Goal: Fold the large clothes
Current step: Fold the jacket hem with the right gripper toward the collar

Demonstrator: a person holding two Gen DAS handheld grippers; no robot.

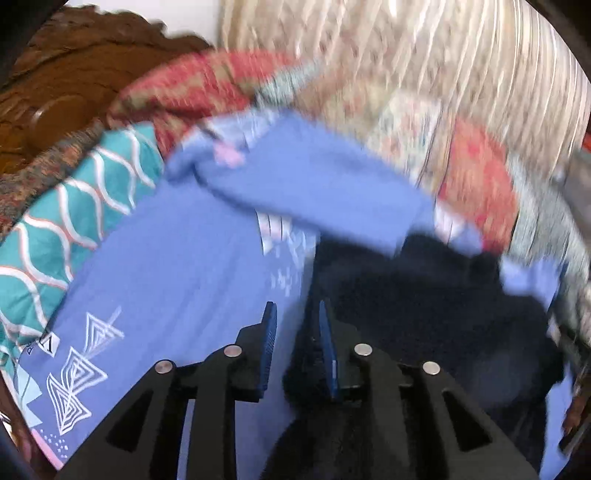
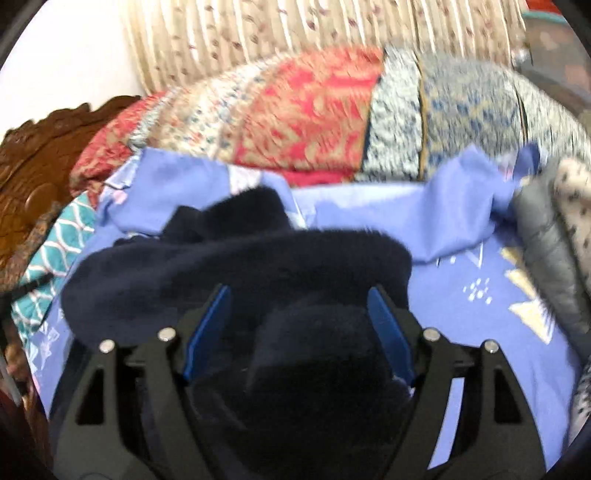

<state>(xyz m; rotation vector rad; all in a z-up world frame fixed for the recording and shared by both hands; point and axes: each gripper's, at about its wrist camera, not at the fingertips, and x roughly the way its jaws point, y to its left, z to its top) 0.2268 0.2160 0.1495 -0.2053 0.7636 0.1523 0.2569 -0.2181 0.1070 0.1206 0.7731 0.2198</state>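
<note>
A dark navy fleece garment (image 2: 236, 273) lies bunched on a periwinkle-blue bedsheet (image 2: 480, 332) with white triangle prints. My right gripper (image 2: 299, 295) is open, and the fleece fills the space between and under its blue pads. In the left wrist view the same fleece (image 1: 424, 314) lies to the right on the sheet (image 1: 177, 258). My left gripper (image 1: 297, 314) has its jaws a narrow gap apart, with fleece edge running between and below them; whether it grips is unclear. Both views are motion-blurred.
A red and blue patterned quilt (image 2: 314, 110) is piled behind. A teal wave-print pillow (image 1: 66, 221) and carved brown headboard (image 1: 55, 92) are at the left. A grey puffy item (image 2: 546, 240) lies at the right. Striped curtain (image 2: 295, 33) hangs behind.
</note>
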